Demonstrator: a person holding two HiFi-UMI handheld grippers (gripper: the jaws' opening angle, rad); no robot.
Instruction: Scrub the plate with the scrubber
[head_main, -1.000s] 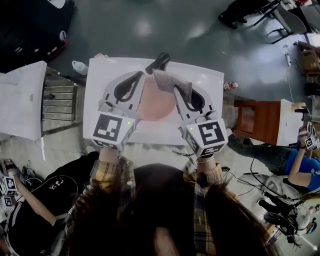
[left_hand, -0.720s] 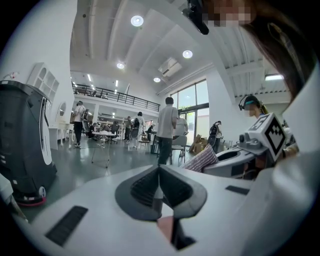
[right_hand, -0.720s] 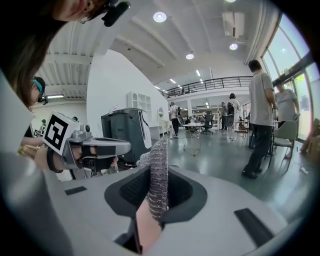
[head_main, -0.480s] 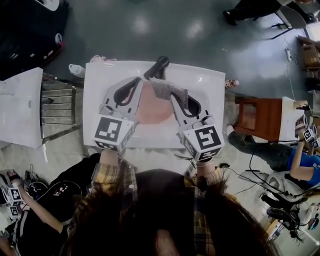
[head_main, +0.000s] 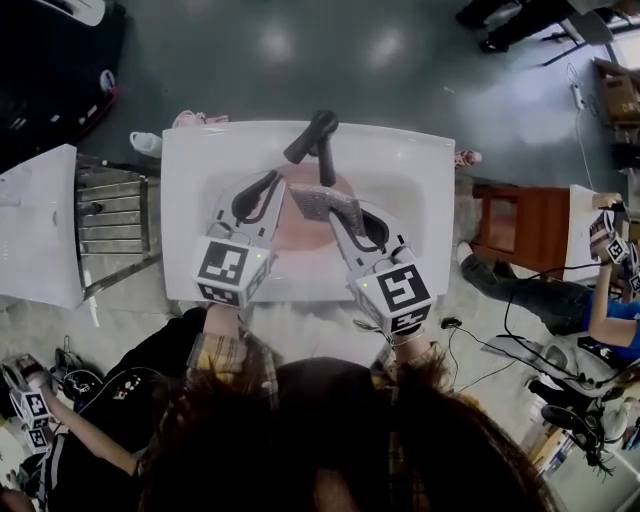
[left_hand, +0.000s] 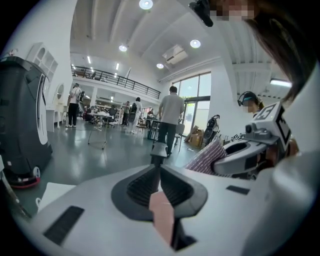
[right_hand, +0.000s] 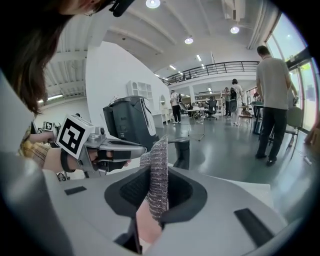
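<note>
Apparently mid-scrub: the left gripper (left_hand: 160, 170) pinches the plate (head_main: 290, 228) at frame centre; the right gripper (right_hand: 159, 174), clamping the scrubber (right_hand: 160, 149), must next press across it.

Pink plate (head_main: 288, 232) is held at its left edge by the left gripper (head_main: 278, 181), and the scrubber (head_main: 318, 199) is held over it by the right gripper (head_main: 337, 212), mid-sink (head_main: 200, 160).

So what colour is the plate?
Pale pink; the plate shows best in the head view.
</note>
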